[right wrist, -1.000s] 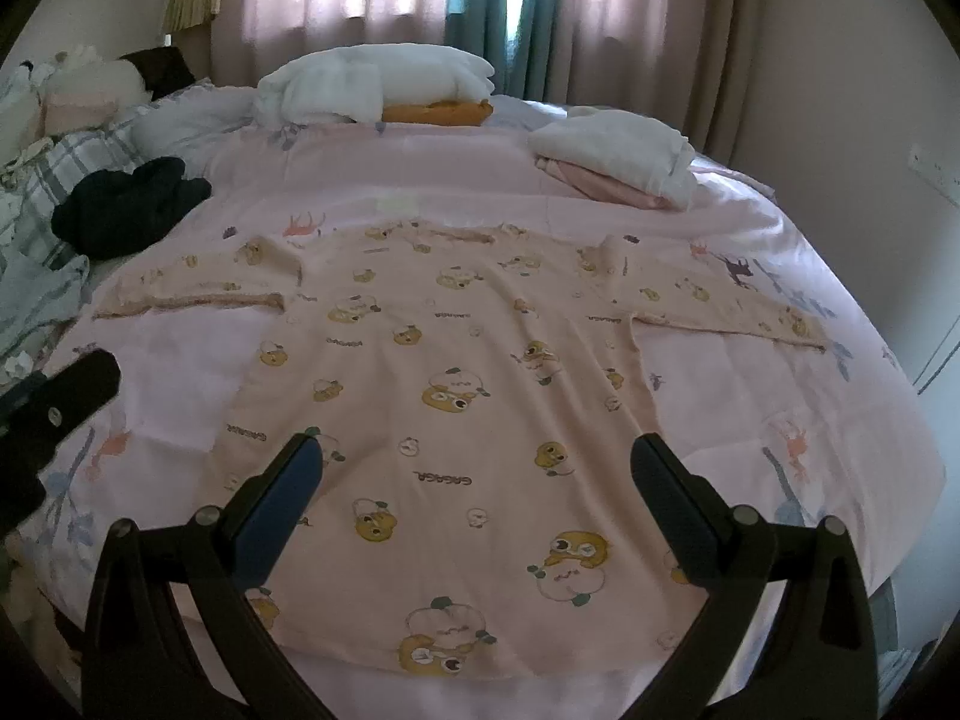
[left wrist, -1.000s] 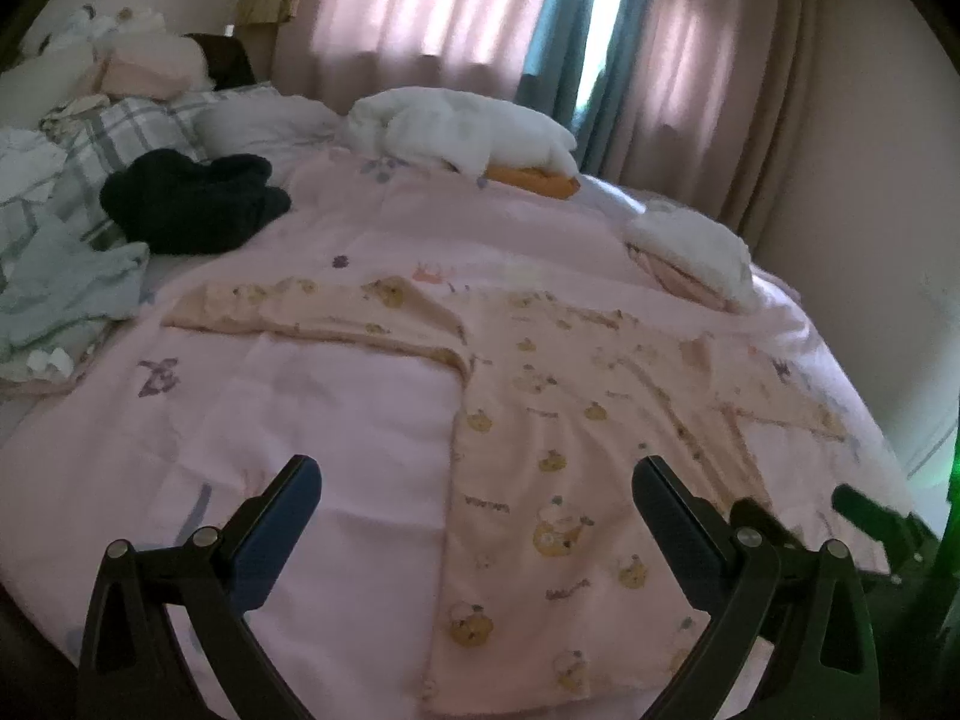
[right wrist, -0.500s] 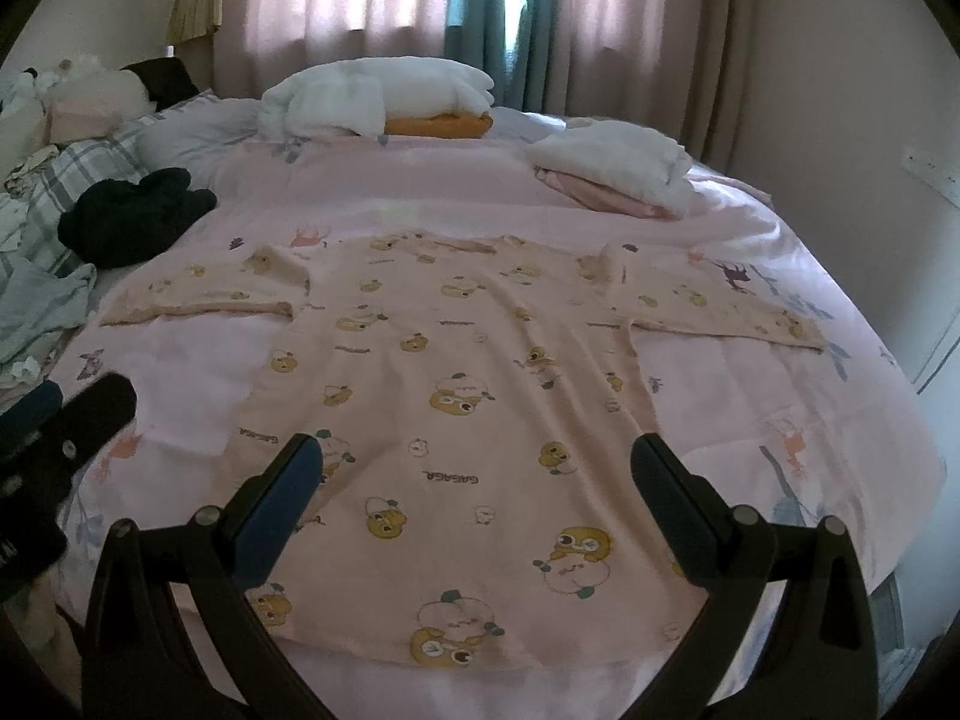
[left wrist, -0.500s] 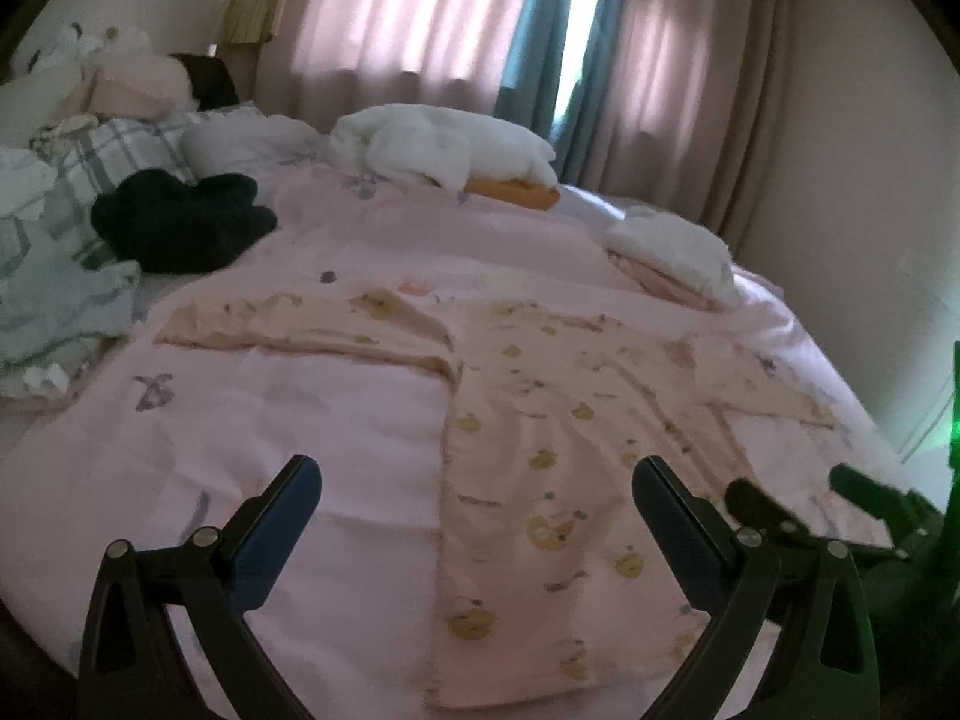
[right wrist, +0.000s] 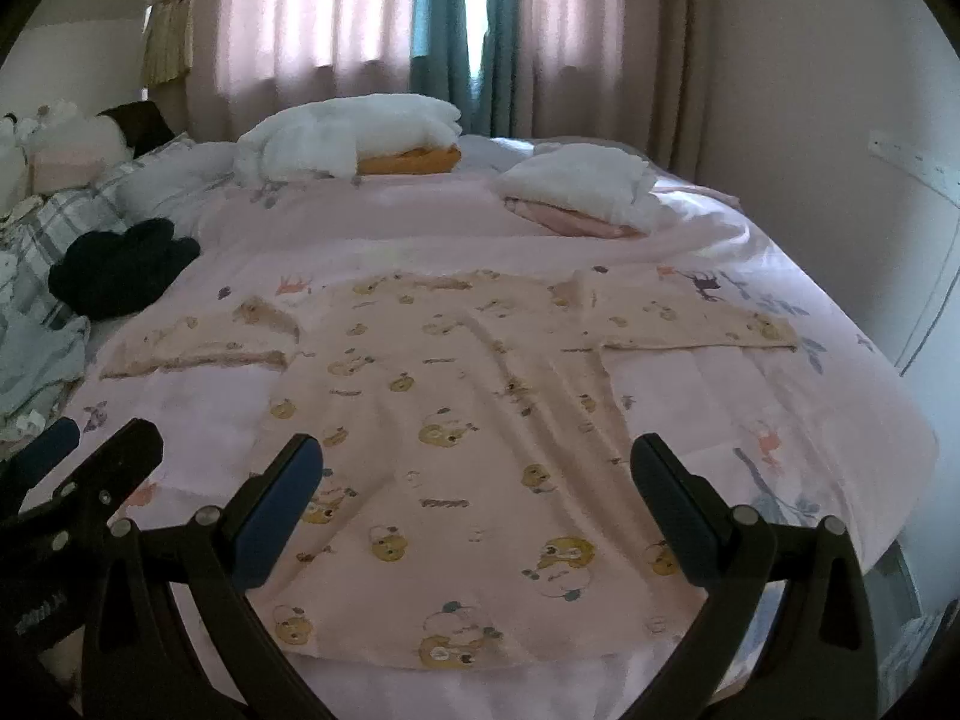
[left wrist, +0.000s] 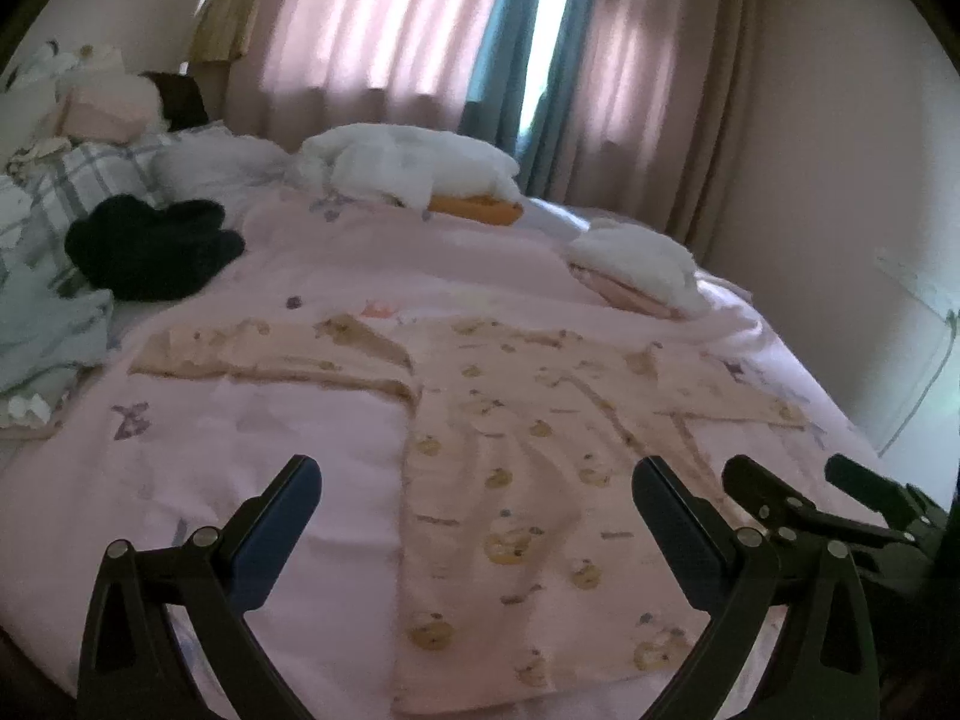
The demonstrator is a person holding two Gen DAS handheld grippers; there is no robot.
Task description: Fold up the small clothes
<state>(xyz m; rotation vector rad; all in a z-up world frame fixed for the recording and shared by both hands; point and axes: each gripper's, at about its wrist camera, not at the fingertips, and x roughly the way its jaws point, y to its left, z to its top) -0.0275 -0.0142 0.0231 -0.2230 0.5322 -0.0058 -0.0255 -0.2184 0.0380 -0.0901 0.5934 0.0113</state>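
Both tongs, left and right, stay released but have pulled back from the shirt.

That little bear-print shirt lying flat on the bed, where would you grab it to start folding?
Probably by a sleeve end. The shirt lies flat with both sleeves spread sideways, so the left tool could pinch the left cuff from its outer side and the right tool the right cuff, low along the bedcover.

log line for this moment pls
step: pre-grasp | shirt: flat on bed, unfolded | left gripper: open | right gripper: open
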